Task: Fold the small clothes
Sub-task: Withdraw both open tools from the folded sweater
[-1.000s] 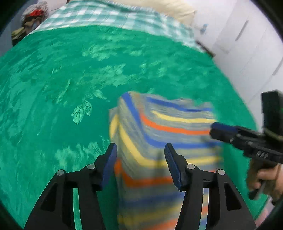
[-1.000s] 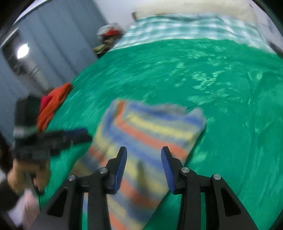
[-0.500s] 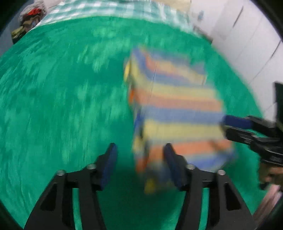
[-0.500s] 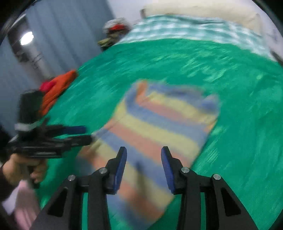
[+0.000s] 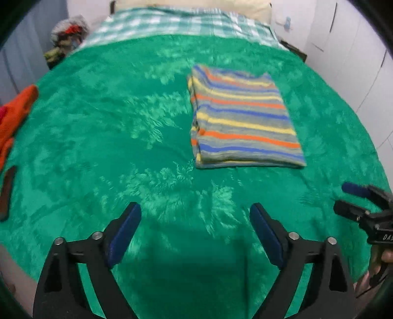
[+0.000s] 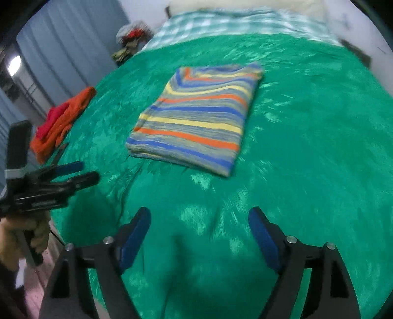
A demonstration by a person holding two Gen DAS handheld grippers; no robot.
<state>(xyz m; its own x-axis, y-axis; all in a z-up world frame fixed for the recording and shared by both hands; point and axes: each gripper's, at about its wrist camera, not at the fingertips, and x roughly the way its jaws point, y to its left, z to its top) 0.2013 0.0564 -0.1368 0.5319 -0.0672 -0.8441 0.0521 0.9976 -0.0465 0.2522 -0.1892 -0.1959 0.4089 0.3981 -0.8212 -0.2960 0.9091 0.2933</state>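
Observation:
A folded striped garment [image 5: 245, 117] [image 6: 196, 122], grey with blue, orange and yellow bands, lies flat on the green bedspread [image 5: 110, 137] [image 6: 307, 147]. My left gripper [image 5: 195, 208] hovers over bare bedspread well short of the garment. Its jaws are opening and nothing is between them. My right gripper [image 6: 199, 212] is likewise back from the garment, jaws opening and empty. Each gripper also shows in the other's view: the right gripper [image 5: 343, 197] at the right edge, the left gripper [image 6: 86, 171] at the left, held by a hand [image 6: 22, 235].
A heap of orange and red clothes [image 5: 17, 110] [image 6: 61, 120] lies at the bed's left edge, with a dark flat object [image 5: 6, 193] near it. A checked sheet [image 5: 172, 22] and a pillow are at the head. White cupboards [image 5: 356, 61] stand to the right, curtains [image 6: 61, 49] to the left.
Both grippers have let go of the striped garment, which now lies folded on the bed. Both pulled back toward the near edge and their jaws spread wide.

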